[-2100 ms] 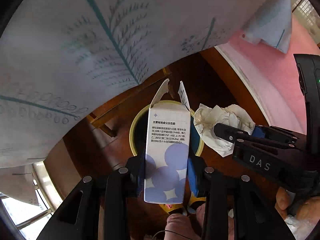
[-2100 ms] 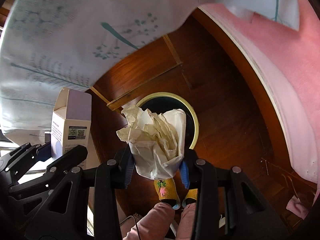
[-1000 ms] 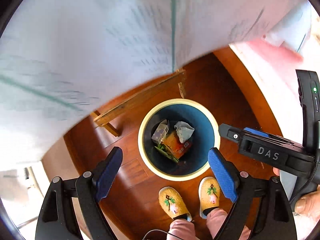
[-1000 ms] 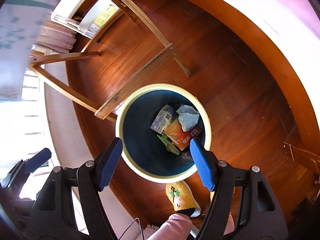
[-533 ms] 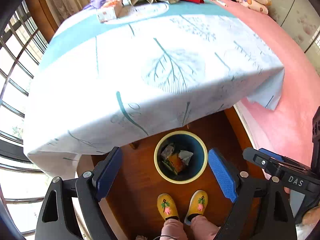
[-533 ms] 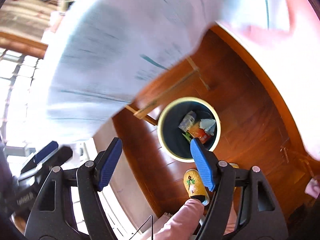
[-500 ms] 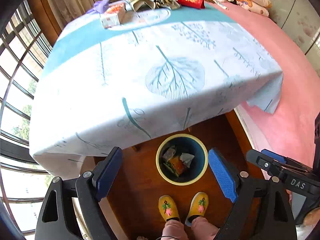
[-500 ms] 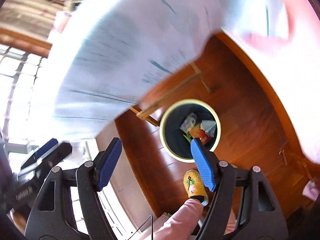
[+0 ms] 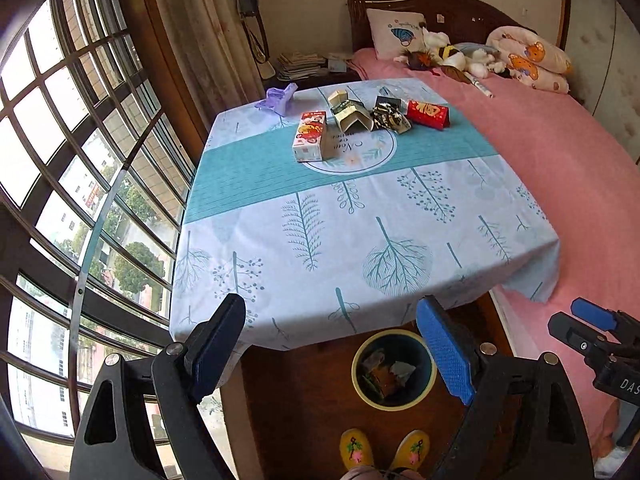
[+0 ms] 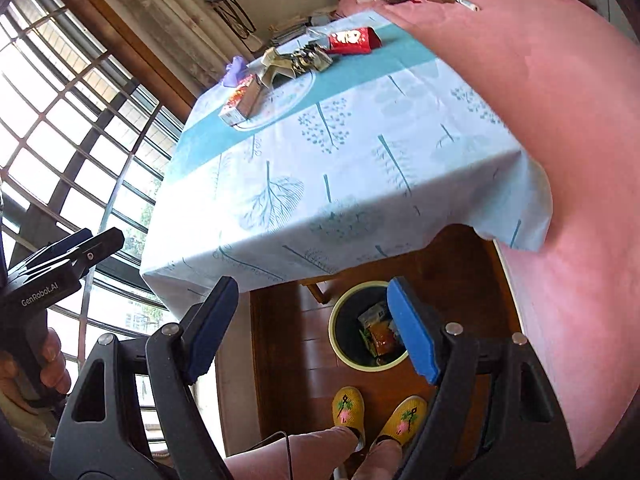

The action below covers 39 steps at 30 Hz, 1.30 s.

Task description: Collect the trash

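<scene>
Between pickups. Left gripper (image 9: 332, 348) and right gripper (image 10: 312, 328) both wide open, empty, raised above the bin (image 9: 394, 404) under the table's (image 9: 360, 240) near edge. Remaining trash (image 9: 368, 120), perhaps five pieces, near the far edge; next, reaching across.

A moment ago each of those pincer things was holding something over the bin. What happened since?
Both let go: the left gripper dropped its white carton and the right gripper its crumpled paper into the trash bin. Both now stand open and empty, and have swung up from the bin toward the table, where a red-and-white carton, a red packet and other scraps remain. The bin stayed put.
</scene>
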### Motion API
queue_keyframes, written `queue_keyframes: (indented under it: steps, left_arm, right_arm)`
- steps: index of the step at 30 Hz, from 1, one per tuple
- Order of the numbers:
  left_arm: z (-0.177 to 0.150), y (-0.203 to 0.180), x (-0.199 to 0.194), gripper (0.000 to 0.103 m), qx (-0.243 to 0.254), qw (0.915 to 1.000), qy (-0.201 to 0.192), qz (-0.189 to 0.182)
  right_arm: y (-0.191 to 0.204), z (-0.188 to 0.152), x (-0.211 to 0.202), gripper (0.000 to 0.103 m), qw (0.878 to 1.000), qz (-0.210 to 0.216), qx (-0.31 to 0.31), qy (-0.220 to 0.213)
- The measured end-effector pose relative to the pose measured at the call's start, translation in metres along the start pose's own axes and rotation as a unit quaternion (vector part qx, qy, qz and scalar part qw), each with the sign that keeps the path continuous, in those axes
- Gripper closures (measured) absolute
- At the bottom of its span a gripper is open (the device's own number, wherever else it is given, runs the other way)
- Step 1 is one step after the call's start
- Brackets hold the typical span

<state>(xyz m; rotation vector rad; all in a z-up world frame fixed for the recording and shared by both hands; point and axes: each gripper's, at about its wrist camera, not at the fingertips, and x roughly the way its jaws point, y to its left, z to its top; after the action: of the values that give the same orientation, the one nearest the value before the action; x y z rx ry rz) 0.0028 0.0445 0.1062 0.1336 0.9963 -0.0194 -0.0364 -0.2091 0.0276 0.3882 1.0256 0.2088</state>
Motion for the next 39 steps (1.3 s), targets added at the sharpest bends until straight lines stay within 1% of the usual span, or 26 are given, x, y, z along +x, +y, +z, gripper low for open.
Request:
queue_keyframes:
  steps: [3, 7, 10, 14, 17, 22, 26, 30, 32, 34, 37, 39]
  left_arm:
    - [0.011, 0.001, -0.016, 0.015, -0.007, 0.9998, -0.018, 0.011]
    - [0.026, 0.005, -0.035, 0.015, -0.021, 0.999, -0.035, 0.016]
    - [0.04, 0.009, -0.042, 0.015, -0.029, 0.9984, -0.046, 0.016]
    - [0.062, 0.017, -0.033, 0.015, -0.027, 0.9983, -0.048, 0.019]
    - [0.081, 0.024, -0.016, 0.015, -0.022, 0.9984, -0.049, 0.018]
    - [0.133, 0.043, 0.039, 0.015, -0.026, 0.9991, -0.032, -0.009]
    - [0.186, 0.06, 0.097, 0.015, -0.016, 0.9994, -0.018, -0.026]
    - [0.243, 0.073, 0.169, 0.015, -0.006, 0.999, 0.006, -0.043]
    - [0.269, 0.077, 0.208, 0.015, -0.005, 0.9983, 0.023, -0.053]
    - [0.292, 0.077, 0.25, 0.015, -0.001, 0.9974, 0.041, -0.059]
    - [0.314, 0.073, 0.306, 0.017, 0.006, 0.9955, 0.068, -0.065]
    - [0.321, 0.068, 0.341, 0.019, 0.008, 0.994, 0.09, -0.062]
  right_arm:
    - [0.01, 0.015, -0.017, 0.028, 1.0, 0.008, -0.024, -0.015]
    - [0.026, 0.033, -0.022, 0.028, 0.998, 0.009, -0.052, -0.019]
    - [0.037, 0.048, -0.019, 0.028, 0.997, 0.005, -0.073, -0.018]
    - [0.054, 0.074, -0.014, 0.028, 0.995, -0.004, -0.096, -0.03]
    - [0.066, 0.097, -0.008, 0.028, 0.994, -0.009, -0.105, -0.04]
    - [0.087, 0.14, 0.013, 0.028, 0.991, -0.022, -0.117, -0.06]
    - [0.098, 0.184, 0.045, 0.029, 0.992, -0.039, -0.106, -0.063]
    - [0.1, 0.235, 0.09, 0.035, 0.993, -0.071, -0.077, -0.055]
    - [0.099, 0.262, 0.115, 0.044, 0.994, -0.075, -0.062, -0.049]
    - [0.098, 0.29, 0.141, 0.048, 0.995, -0.077, -0.045, -0.044]
    - [0.101, 0.327, 0.179, 0.05, 0.995, -0.083, -0.032, -0.043]
    - [0.103, 0.346, 0.205, 0.05, 0.995, -0.088, -0.029, -0.04]
